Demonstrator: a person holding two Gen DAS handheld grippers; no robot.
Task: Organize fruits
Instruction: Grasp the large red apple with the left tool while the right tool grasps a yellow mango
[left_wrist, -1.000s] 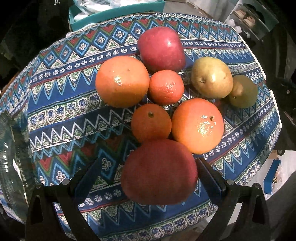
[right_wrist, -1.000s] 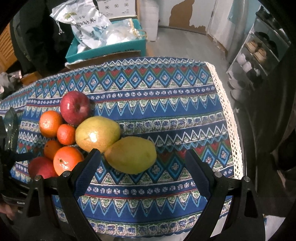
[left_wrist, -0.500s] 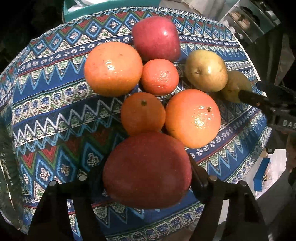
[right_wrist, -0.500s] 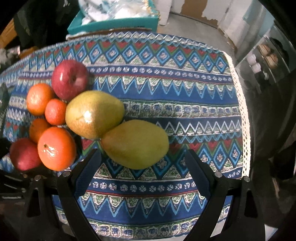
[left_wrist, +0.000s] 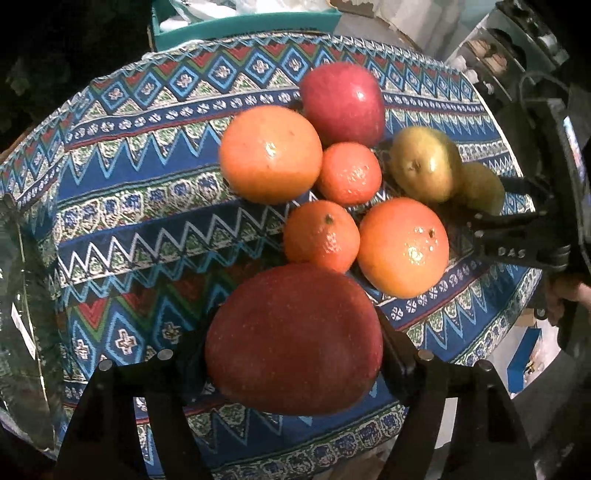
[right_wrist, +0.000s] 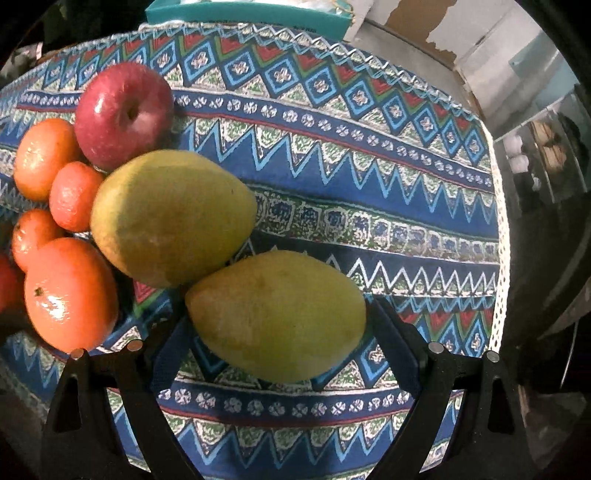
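Observation:
A cluster of fruit lies on the patterned blue tablecloth (left_wrist: 140, 206). My left gripper (left_wrist: 295, 343) is shut on the near red apple (left_wrist: 295, 339). Beyond it lie two large oranges (left_wrist: 269, 155), two small tangerines (left_wrist: 321, 236), a far red apple (left_wrist: 341, 103) and two yellow-green pears (left_wrist: 424, 162). My right gripper (right_wrist: 280, 328) has closed around the nearer pear (right_wrist: 277, 314), its pads touching both sides. The other pear (right_wrist: 170, 218) touches it on the left. The right gripper also shows at the right edge of the left wrist view (left_wrist: 517, 218).
A clear glass dish (left_wrist: 22, 295) sits at the table's left edge. A teal box (left_wrist: 243, 22) stands behind the table. A lace-trimmed table edge (right_wrist: 502, 258) drops off on the right, with shelves (right_wrist: 546, 155) beyond.
My left gripper closed on the near red apple and lifted slightly. My right gripper moved forward and closed its jaws around the nearer pear.

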